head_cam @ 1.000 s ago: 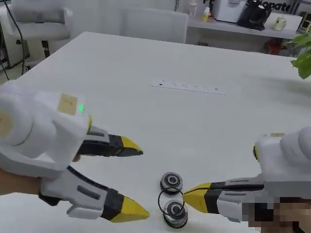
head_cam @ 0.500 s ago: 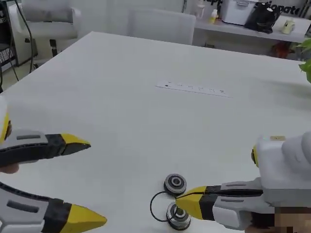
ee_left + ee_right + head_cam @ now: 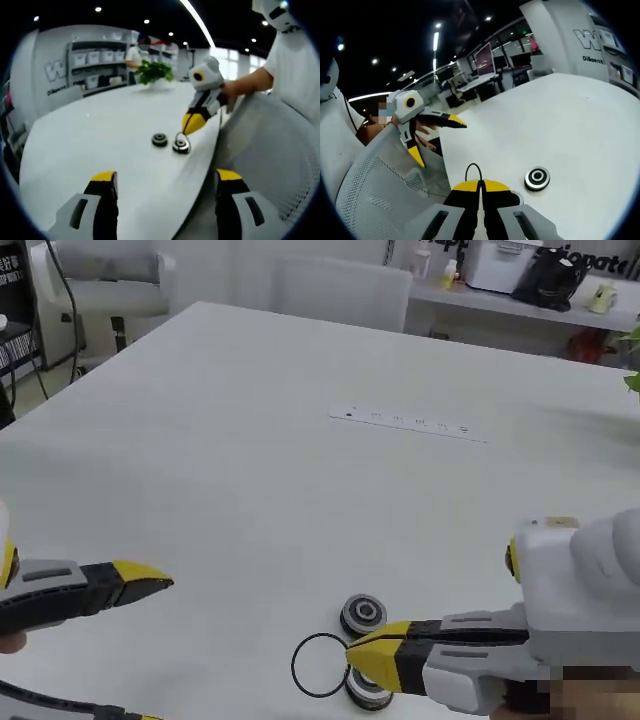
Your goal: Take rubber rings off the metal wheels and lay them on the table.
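The thin black rubber ring (image 3: 294,665) is pinched at its right edge by the right gripper (image 3: 352,649). That gripper's fingers are pressed tight together on it. The ring sticks out to the left of the finger tips, low over the white tabletop (image 3: 250,440) and close to its near edge. I cannot tell if the ring touches the tabletop.

Right under those fingers sits a metal wheel (image 3: 372,695), partly hidden by them. A second metal wheel (image 3: 362,614) lies flat just behind it.

The left gripper (image 3: 165,175) is off to the left, well apart from the wheels. Its fingers are spread wide open and they hold nothing.

Farther back on the tabletop lies a long white power strip (image 3: 410,425). A green plant (image 3: 152,72) stands at one end of the tabletop.
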Action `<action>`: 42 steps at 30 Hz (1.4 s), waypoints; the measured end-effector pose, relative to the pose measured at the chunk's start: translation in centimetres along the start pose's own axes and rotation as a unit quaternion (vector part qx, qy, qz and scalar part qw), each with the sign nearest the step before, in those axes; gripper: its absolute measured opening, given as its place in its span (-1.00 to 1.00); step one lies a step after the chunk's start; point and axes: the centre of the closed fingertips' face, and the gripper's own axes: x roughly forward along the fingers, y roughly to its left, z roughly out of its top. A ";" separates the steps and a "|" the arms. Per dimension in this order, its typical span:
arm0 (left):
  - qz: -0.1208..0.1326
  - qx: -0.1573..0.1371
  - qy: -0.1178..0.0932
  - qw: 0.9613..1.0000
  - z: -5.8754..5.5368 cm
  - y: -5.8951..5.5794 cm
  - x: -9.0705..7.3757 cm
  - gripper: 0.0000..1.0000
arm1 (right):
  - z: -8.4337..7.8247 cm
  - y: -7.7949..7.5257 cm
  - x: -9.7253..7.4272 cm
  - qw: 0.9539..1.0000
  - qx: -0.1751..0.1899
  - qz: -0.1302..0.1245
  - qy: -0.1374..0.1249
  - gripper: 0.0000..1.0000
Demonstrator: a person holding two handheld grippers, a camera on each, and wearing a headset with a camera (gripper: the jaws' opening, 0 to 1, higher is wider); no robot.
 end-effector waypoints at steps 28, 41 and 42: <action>0.004 0.001 0.008 1.000 -0.4 0.0 0.0 0.58 | -2.4 -1.8 3.6 0.994 -0.037 -0.022 0.100 -1.00; -0.002 0.001 0.013 1.000 -0.6 -0.1 0.1 0.58 | -2.8 -2.8 3.3 0.992 -0.041 -0.043 0.110 -0.94; -0.003 0.002 0.014 1.000 -0.6 -0.2 0.1 0.58 | -2.8 -2.9 3.2 0.992 -0.039 -0.045 0.109 -0.91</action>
